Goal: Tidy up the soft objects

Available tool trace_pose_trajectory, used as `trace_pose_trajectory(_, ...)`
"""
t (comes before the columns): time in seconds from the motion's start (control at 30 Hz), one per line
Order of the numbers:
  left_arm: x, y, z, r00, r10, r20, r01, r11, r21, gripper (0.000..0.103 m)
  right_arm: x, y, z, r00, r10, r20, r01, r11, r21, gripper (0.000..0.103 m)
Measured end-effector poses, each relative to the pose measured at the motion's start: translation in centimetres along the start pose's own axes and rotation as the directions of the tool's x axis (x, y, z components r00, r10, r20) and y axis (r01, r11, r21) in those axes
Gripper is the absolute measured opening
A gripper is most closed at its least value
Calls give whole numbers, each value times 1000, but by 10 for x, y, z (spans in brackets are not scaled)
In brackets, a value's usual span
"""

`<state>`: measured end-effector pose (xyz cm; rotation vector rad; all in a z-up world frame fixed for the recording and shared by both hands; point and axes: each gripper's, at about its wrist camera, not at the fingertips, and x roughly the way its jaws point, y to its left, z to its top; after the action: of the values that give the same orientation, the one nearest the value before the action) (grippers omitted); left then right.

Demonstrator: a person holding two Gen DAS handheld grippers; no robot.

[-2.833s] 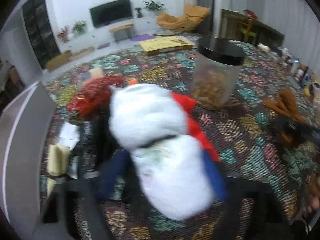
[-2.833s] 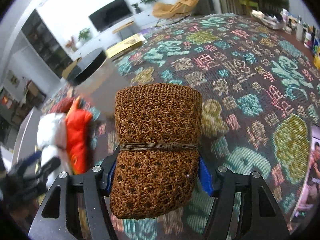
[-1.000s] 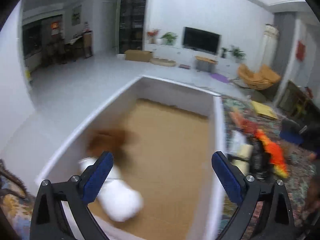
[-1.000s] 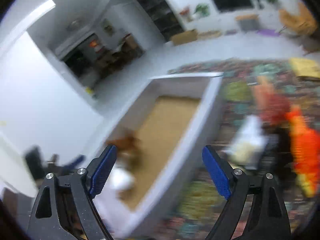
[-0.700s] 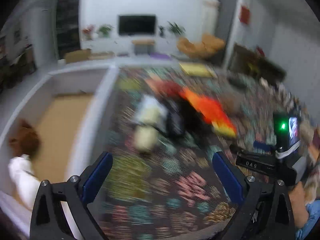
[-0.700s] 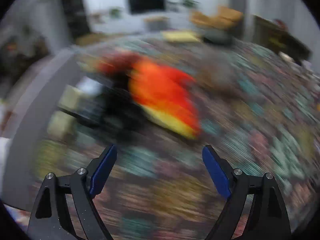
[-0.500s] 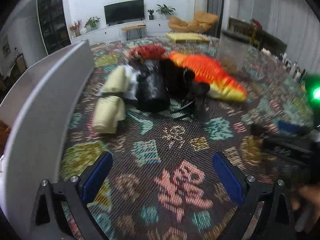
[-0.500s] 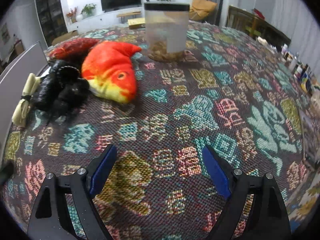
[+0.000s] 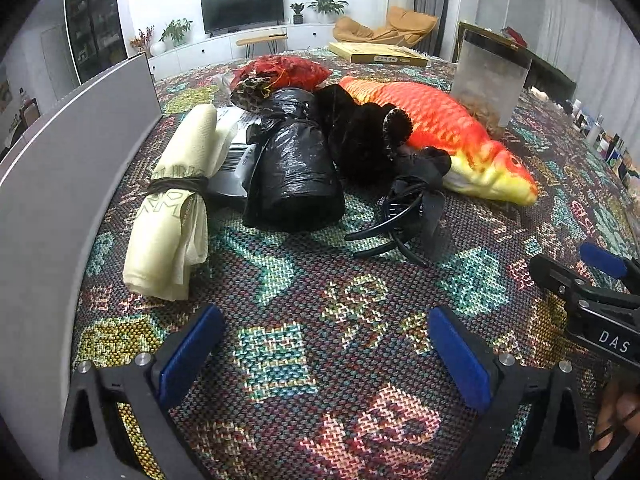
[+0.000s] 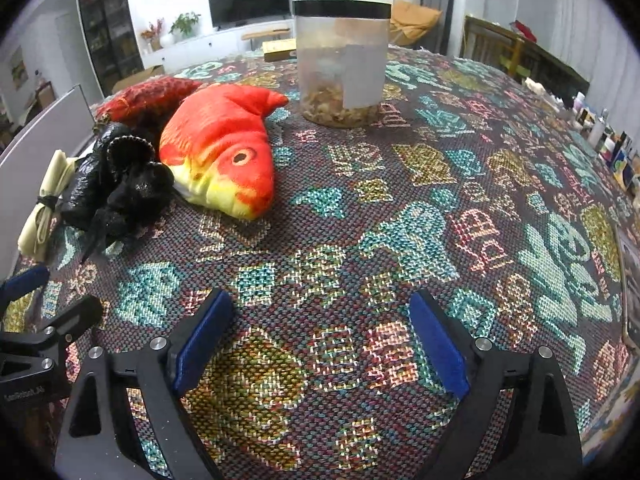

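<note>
My left gripper [image 9: 322, 340] hovers low over the patterned tablecloth, its jaws opening with nothing between them. Ahead of it lie a cream cloth roll [image 9: 180, 200], a black plastic bundle [image 9: 292, 168], a black fuzzy piece [image 9: 360, 136], a black clip with ribbon [image 9: 408, 216], a red mesh bag [image 9: 284, 70] and an orange fish plush [image 9: 436, 132]. My right gripper [image 10: 320, 320] is also opening and empty over bare cloth. The fish plush [image 10: 224, 148] lies ahead of it to the left. The white box [image 9: 60, 184] stands along the left edge.
A clear jar [image 10: 342, 64] with a black lid stands behind the fish. A flat yellow box [image 9: 376, 54] lies at the table's far edge. Small bottles [image 10: 608, 140] line the far right. A hand [image 9: 616, 420] shows at the lower right of the left wrist view.
Both grippers held soft items, a white snowman plush and a brown knit roll, then stood open over the box with those inside. Both have since swung back and sunk low over the table.
</note>
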<state>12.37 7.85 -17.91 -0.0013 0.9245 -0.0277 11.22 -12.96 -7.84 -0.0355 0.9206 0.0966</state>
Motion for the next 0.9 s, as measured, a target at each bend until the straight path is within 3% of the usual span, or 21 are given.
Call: trace_pose_trajectory(0.9, 2, 0, 3, 1000, 5, -1, -5, 1000, -4, 103, -3, -2, -1, 1000, 18, 10, -18, 1000, 13, 93)
